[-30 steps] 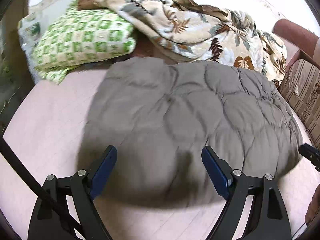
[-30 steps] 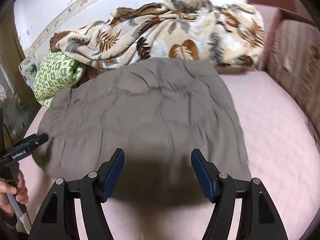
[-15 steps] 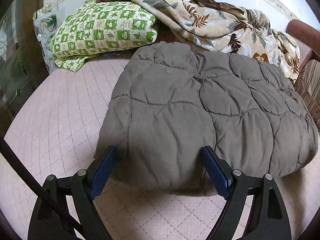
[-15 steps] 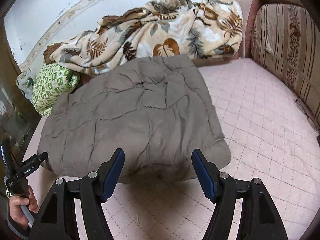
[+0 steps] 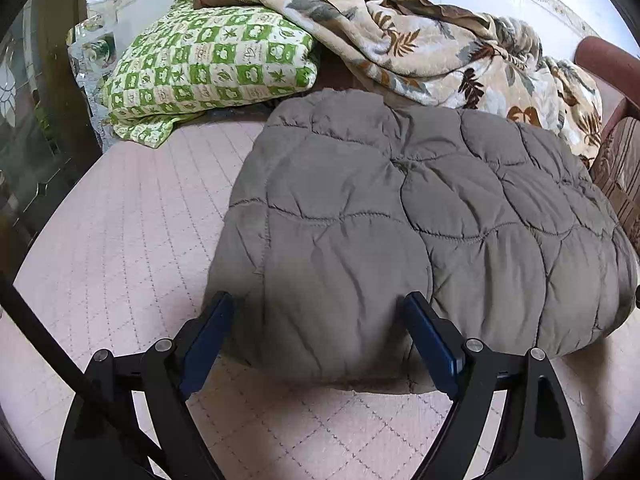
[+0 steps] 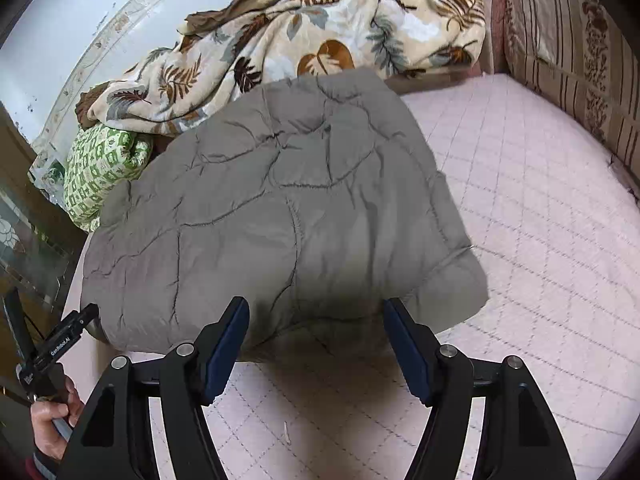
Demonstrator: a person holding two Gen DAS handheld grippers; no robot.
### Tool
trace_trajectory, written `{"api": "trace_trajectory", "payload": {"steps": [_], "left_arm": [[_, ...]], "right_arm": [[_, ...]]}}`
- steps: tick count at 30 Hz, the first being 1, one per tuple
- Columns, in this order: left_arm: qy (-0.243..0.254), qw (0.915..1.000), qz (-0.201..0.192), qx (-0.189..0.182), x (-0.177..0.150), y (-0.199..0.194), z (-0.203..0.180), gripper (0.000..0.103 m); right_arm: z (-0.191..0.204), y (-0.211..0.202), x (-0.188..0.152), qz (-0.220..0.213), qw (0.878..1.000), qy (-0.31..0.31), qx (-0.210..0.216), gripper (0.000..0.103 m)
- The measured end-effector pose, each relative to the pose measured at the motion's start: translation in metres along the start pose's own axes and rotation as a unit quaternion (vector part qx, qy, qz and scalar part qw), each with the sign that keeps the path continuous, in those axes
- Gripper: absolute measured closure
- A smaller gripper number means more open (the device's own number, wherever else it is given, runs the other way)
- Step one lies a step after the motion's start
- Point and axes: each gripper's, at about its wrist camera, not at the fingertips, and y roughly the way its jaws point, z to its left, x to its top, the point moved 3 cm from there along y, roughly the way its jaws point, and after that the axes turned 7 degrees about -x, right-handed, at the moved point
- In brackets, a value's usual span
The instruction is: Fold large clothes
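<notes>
On the pink quilted bed [image 6: 540,208], near the leaf-print blanket [image 6: 320,28], the folded grey quilted comforter [image 5: 400,216] lies bulky; left gripper [image 5: 320,344] and right gripper [image 6: 316,344] fingers apart, empty; shallow pinch likely slips, puffy layers springing open.

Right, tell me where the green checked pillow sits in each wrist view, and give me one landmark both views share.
Left wrist view: the green checked pillow lies upper left, beyond the grey quilted garment's far left corner.
Right wrist view: the pillow shows small at the left edge, half tucked under the leaf-print blanket.
Shared landmark: the leaf-print blanket, heaped behind the grey garment in both views.
</notes>
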Motion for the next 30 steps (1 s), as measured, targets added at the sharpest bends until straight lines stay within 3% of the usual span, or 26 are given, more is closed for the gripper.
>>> {"api": "trace_trajectory", "payload": {"steps": [7, 20, 30], "left_arm": [[-0.033, 0.9994, -0.003, -0.012, 0.002, -0.014, 0.015, 0.016], [-0.122, 0.9918, 0.027, -0.03, -0.005, -0.008, 0.055, 0.016], [-0.144, 0.9876, 0.055, -0.029, -0.015, 0.004, 0.06, 0.016]], "right_arm": [[-0.017, -0.018, 0.004, -0.019, 1.0, 0.016, -0.003, 0.029], [-0.081, -0.027, 0.009, -0.015, 0.987, 0.157, 0.026, 0.027], [-0.086, -0.021, 0.002, 0.001, 0.987, 0.159, 0.027, 0.024]]}}
